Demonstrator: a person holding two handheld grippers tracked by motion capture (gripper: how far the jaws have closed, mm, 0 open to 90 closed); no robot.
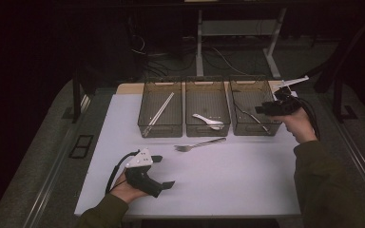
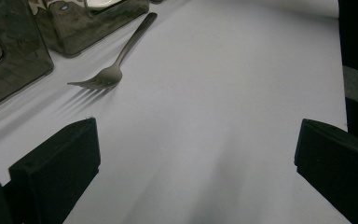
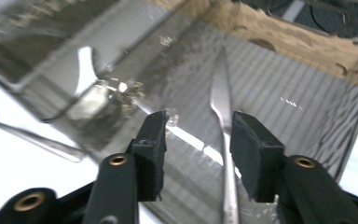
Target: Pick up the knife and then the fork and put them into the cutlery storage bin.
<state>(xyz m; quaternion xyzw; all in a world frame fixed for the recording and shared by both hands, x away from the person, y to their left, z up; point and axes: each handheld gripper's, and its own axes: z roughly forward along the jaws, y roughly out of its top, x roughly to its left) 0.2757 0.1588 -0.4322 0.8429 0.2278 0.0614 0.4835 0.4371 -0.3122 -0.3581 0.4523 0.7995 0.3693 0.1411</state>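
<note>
Looking along our left claw (image 2: 193, 161), we see its 2 black jaws standing wide apart at the bottom corners, with nothing between them but bare white surface (image 2: 223, 102). Ahead and to the left lies a metal fork (image 2: 116, 58), flat on the surface, tines toward us and handle running away toward the top. Just beyond it stand 2 dark mesh bins (image 2: 81, 25), the fork's handle end lying near the farther one.

knife (image 3: 223, 140) handle cut off — bin (image 3: 303, 98) blurred
</note>
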